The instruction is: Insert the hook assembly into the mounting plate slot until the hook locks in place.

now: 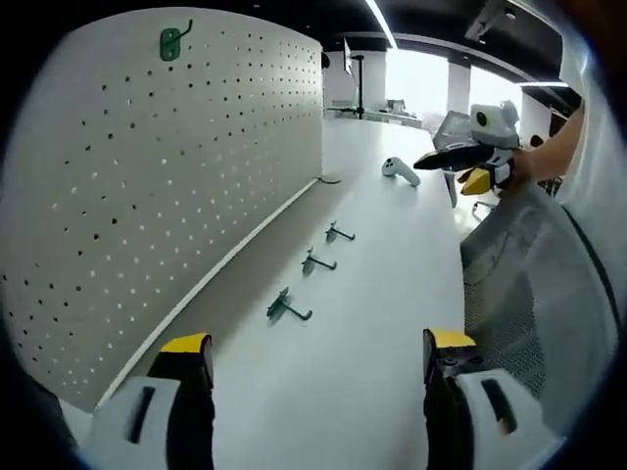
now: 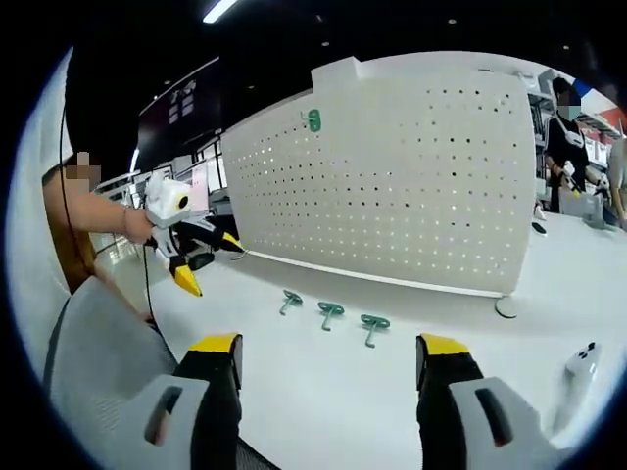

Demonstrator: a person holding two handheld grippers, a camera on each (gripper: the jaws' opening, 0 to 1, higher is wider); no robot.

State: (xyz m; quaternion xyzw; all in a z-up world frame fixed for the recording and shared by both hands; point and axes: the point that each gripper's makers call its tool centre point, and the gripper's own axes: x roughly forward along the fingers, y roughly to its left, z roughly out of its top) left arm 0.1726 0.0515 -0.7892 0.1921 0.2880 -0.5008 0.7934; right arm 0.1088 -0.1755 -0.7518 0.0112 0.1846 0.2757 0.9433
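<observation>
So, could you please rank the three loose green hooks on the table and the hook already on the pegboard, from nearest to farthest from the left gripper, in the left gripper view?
1. Nearest loose hook, on the table just ahead of the left gripper.
2. Middle loose hook, farther along the pegboard's foot.
3. Far loose hook, last in the row.
4. Mounted hook, high on the pegboard.

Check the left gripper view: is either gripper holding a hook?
No: all three loose hooks lie on the table, and the left gripper stands open and empty.
</observation>
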